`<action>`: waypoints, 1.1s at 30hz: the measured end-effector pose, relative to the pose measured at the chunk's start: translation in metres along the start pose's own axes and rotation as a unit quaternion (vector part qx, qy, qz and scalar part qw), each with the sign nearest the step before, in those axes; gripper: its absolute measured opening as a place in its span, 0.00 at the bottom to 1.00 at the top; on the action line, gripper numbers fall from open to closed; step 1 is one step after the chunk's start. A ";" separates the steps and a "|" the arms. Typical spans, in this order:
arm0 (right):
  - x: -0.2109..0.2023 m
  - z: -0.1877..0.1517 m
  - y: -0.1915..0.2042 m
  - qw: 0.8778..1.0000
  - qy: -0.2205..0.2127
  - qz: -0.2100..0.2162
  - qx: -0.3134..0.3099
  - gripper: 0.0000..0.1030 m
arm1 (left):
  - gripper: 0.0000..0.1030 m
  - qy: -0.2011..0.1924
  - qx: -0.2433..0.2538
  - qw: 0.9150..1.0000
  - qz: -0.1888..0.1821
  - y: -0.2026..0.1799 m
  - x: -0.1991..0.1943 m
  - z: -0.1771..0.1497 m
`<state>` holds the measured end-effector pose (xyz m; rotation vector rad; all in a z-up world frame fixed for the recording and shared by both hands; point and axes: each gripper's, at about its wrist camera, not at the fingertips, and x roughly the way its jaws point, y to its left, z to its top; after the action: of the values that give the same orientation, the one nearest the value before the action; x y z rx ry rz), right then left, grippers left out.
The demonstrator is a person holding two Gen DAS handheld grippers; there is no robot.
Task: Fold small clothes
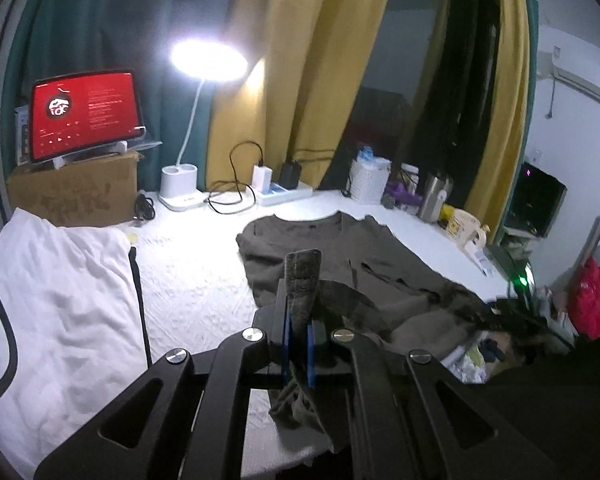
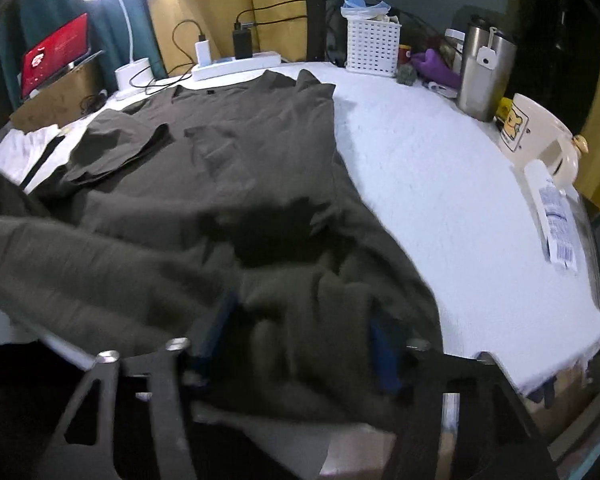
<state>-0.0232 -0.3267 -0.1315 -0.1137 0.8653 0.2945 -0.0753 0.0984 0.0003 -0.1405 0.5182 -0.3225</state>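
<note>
A glowing round white desk lamp is shining over the white textured tabletop, beside a red-lit tablet screen that is resting on a brown cardboard box. A white power strip is lying at the back edge with chargers plugged in. A white perforated plastic basket is standing near a brushed steel tumbler, and yellow curtains are hanging behind

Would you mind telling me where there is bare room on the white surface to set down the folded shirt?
Two patches: between the olive shirt and the steel tumbler and mug; and between the shirt and the white garment. The back edge, from lamp base to basket, is crowded.
</note>
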 end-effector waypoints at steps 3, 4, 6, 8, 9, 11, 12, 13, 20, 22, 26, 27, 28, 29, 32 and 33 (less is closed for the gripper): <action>-0.009 -0.010 0.009 1.000 -0.006 -0.009 -0.017 0.24 | 0.04 0.003 0.006 1.000 0.005 -0.004 0.010 0.000; -0.012 -0.012 0.014 0.999 -0.004 -0.017 -0.029 0.23 | 0.04 0.006 0.005 1.000 0.005 -0.004 0.012 0.000; -0.017 -0.017 0.017 0.999 -0.001 -0.019 -0.035 0.21 | 0.04 0.007 0.003 1.000 0.010 -0.003 0.015 0.001; -0.022 -0.023 0.019 0.999 0.003 -0.017 -0.036 0.21 | 0.04 0.005 -0.004 1.000 0.027 0.001 0.015 0.001; -0.026 -0.026 0.019 0.999 0.006 -0.015 -0.036 0.20 | 0.04 0.002 -0.013 0.999 0.032 0.006 0.014 0.002; -0.034 -0.034 0.017 0.999 0.009 -0.014 -0.036 0.20 | 0.04 -0.003 -0.025 0.999 0.048 0.013 0.013 0.002; -0.037 -0.036 0.016 0.999 0.007 -0.016 -0.036 0.20 | 0.04 -0.005 -0.033 0.998 0.056 0.016 0.013 0.003; -0.042 -0.039 0.014 0.999 -0.003 -0.025 -0.035 0.20 | 0.04 -0.006 -0.040 0.998 0.057 0.019 0.014 0.003; -0.068 -0.019 0.019 0.995 -0.076 -0.038 -0.052 0.20 | 0.04 -0.046 -0.020 0.998 0.046 0.006 0.009 0.015; -0.075 -0.011 0.023 0.991 -0.108 -0.047 -0.061 0.20 | 0.04 -0.046 -0.020 0.998 0.047 0.008 0.014 0.018; -0.066 -0.001 0.023 0.990 -0.121 -0.037 -0.069 0.20 | 0.04 -0.018 -0.023 0.998 0.052 0.013 0.028 0.011; -0.055 -0.004 0.021 0.993 -0.094 -0.029 -0.072 0.20 | 0.04 -0.010 -0.021 0.998 0.054 0.014 0.030 0.008; -0.046 -0.008 0.020 0.995 -0.069 -0.024 -0.075 0.20 | 0.04 -0.005 -0.019 0.998 0.058 0.014 0.030 0.005; -0.034 -0.016 0.019 0.996 -0.039 -0.020 -0.078 0.20 | 0.04 0.003 -0.017 0.998 0.064 0.015 0.031 0.003; -0.033 -0.034 0.016 0.998 -0.017 0.004 -0.064 0.21 | 0.04 0.023 -0.020 0.997 0.074 0.020 0.031 -0.005; -0.036 -0.036 0.011 0.999 -0.009 0.019 -0.050 0.21 | 0.04 0.029 -0.020 0.997 0.075 0.021 0.032 -0.007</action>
<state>-0.0745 -0.3312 -0.1272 -0.1870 0.8360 0.3733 -0.0468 0.1074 -0.0246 -0.1309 0.5892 -0.1701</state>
